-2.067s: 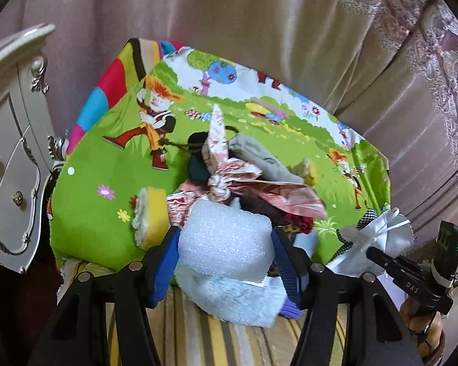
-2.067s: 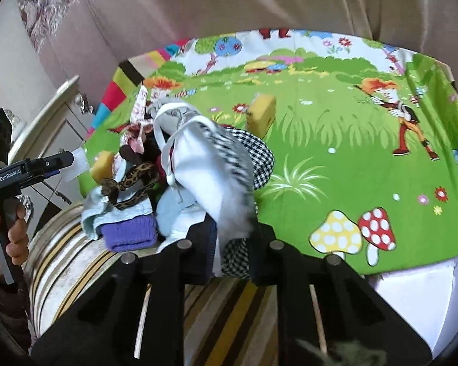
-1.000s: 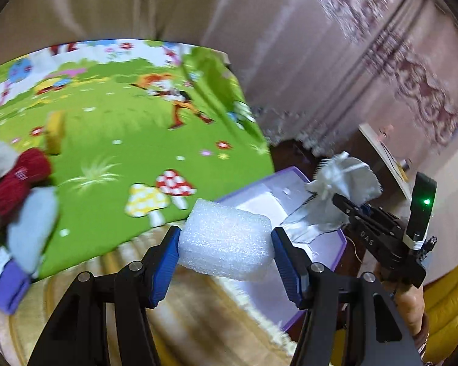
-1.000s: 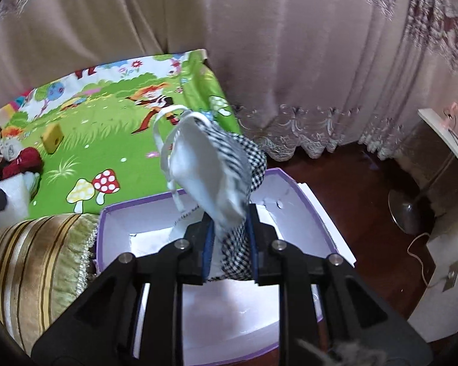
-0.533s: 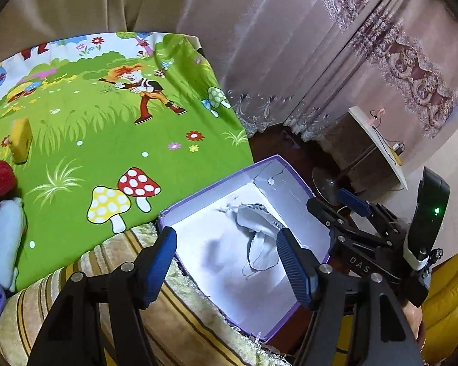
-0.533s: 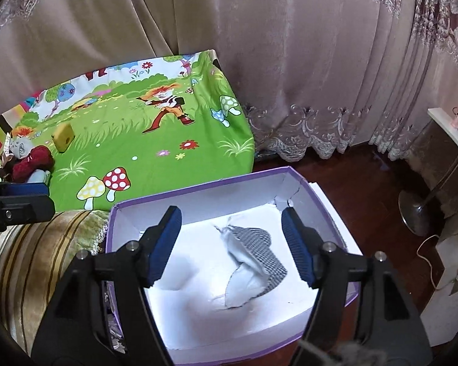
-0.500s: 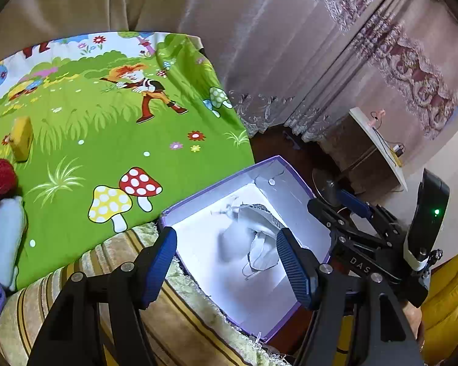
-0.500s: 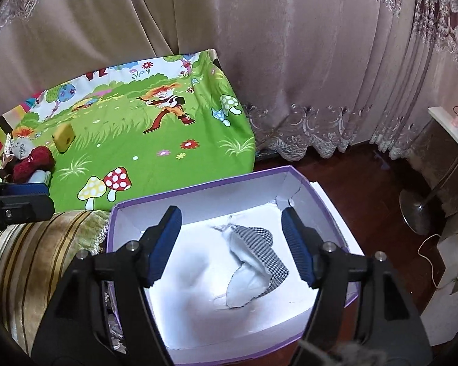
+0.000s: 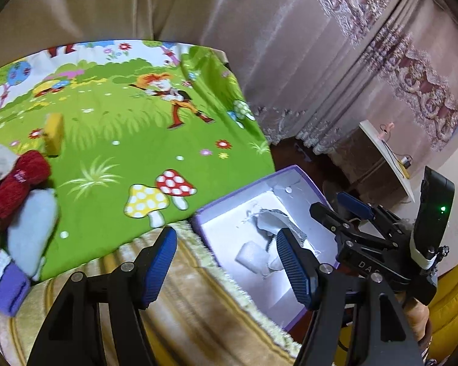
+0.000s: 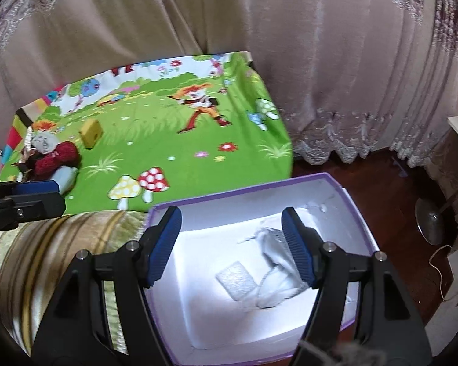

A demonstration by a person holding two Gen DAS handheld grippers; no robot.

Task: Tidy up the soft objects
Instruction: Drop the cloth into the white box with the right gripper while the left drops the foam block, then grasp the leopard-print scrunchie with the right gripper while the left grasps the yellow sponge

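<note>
Two soft things, foam block & checked cloth, lay in purple box; both tongs, left gripper & right gripper, gaped empty, w/ pile on mat left.

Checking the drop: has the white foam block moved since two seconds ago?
Yes. The white foam block left the left gripper by the pile and now lies inside the purple box.

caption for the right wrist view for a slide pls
Open right claw above a purple box holding a foam block and checked cloth, beside the green mat.
</note>
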